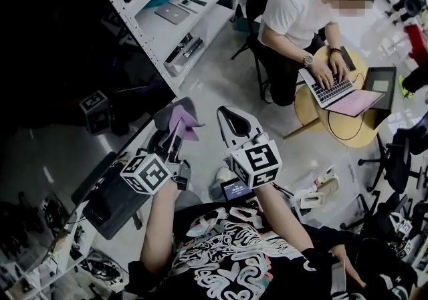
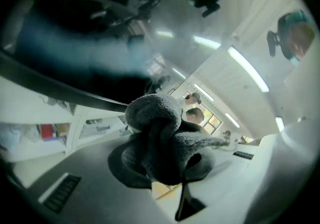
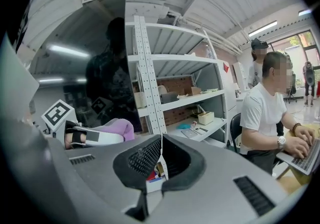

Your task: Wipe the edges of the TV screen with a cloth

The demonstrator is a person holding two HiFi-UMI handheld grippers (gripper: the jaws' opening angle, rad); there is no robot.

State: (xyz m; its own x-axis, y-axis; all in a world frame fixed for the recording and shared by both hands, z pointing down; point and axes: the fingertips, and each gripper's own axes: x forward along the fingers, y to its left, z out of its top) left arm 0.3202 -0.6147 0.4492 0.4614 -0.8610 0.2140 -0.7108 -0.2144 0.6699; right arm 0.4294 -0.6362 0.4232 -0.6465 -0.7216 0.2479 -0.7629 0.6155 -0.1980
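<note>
1. Head view, far left: the TV screen fills the dark, reflective area. Its dark edge strip crosses the left gripper view on a slant. Follow that strip with your wipe, not the glass.
2. Left claw pinches the cloth, a grey-and-lilac wad that bulges past the tips. The wad sits just beside the edge strip; whether it touches cannot be told. Lay the padded bulge, never the bare tips, flat against the strip. Press lightly and draw it along in one steady line. Grip firmly, since a loose wad would likely slip out under drag.
3. Right claw is pressed together on nothing and hangs near the left one, clear of the screen. Hold it off the glass; its hard tips could probably mark the panel.
4. Shelving stands just right of the screen. Allow your arm room there when the stroke runs toward that side.
</note>
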